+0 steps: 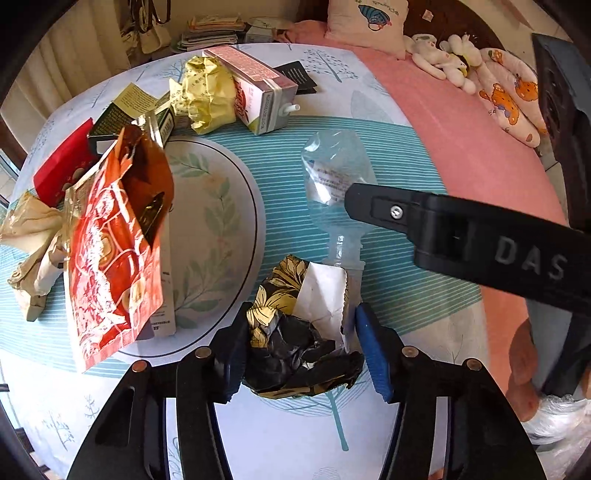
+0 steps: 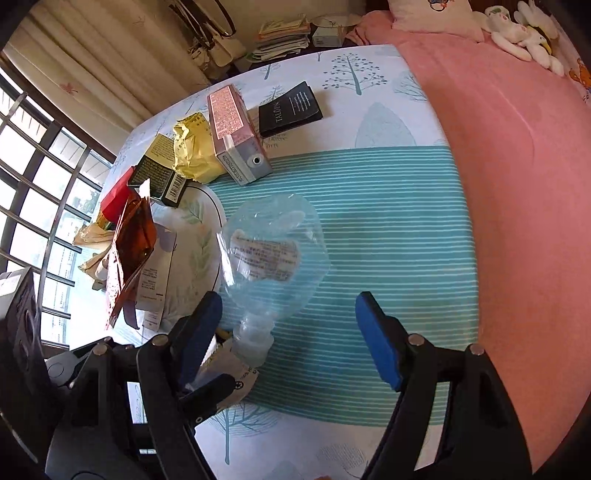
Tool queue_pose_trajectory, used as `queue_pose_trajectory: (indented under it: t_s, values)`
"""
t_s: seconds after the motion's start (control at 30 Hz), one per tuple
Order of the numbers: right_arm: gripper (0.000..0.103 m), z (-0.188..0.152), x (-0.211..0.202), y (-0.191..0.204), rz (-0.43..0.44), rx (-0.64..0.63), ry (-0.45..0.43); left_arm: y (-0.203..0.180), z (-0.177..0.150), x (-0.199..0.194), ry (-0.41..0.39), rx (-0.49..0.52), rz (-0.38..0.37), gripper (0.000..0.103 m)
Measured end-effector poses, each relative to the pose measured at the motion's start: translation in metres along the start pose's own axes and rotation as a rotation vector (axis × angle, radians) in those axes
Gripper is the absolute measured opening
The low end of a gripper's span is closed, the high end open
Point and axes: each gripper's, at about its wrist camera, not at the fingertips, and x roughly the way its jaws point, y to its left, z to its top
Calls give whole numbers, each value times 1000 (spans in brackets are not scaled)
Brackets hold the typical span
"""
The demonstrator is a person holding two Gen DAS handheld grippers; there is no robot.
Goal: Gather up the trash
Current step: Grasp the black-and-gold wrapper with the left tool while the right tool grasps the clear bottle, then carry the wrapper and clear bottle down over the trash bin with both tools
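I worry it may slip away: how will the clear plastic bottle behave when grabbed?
The clear plastic bottle looks empty and crumpled, so it is probably very light and would dent under the pads. Lying on its side on the tablecloth, it may skid or roll if nudged. Its neck looks stiffer.

Beyond your table's tree-print cloth [image 2: 369,92] lies a pink bedspread [image 2: 517,184] with a pillow [image 1: 369,26] and white plush toys [image 1: 447,59] (stacked papers [image 2: 284,37] sit near the curtains [image 2: 110,55]).
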Motion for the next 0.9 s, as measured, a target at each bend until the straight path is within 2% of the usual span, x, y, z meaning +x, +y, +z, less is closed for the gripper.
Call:
queue_pose_trajectory:
  t_s: [0.23, 0.47, 0.5, 0.53, 0.57, 0.6, 0.77, 0.9]
  values:
    - [75, 11, 24, 22, -66, -24, 16, 1, -19, -34, -45, 12, 19, 52]
    - [75, 11, 47, 18, -47, 24, 52, 19, -31, -66, -91, -48, 35, 52]
    - [74, 12, 46, 19, -50, 21, 36, 24, -34, -71, -97, -64, 39, 52]
    - [64, 12, 47, 19, -44, 24, 38, 28, -36, -76, -103, -80, 44, 52]
    - [49, 12, 47, 19, -42, 28, 33, 33, -37, -80, -107, -94, 50, 52]
    - [44, 12, 46, 19, -35, 35, 33, 39, -41, -85, -114, -107, 56, 52]
    - [44, 6, 34, 23, -23, 25, 16, 57, -56, -107, -136, -136, 83, 52]
    - [44, -12, 6, 33, -12, -6, -6, 64, -69, -123, -143, -120, 90, 52]
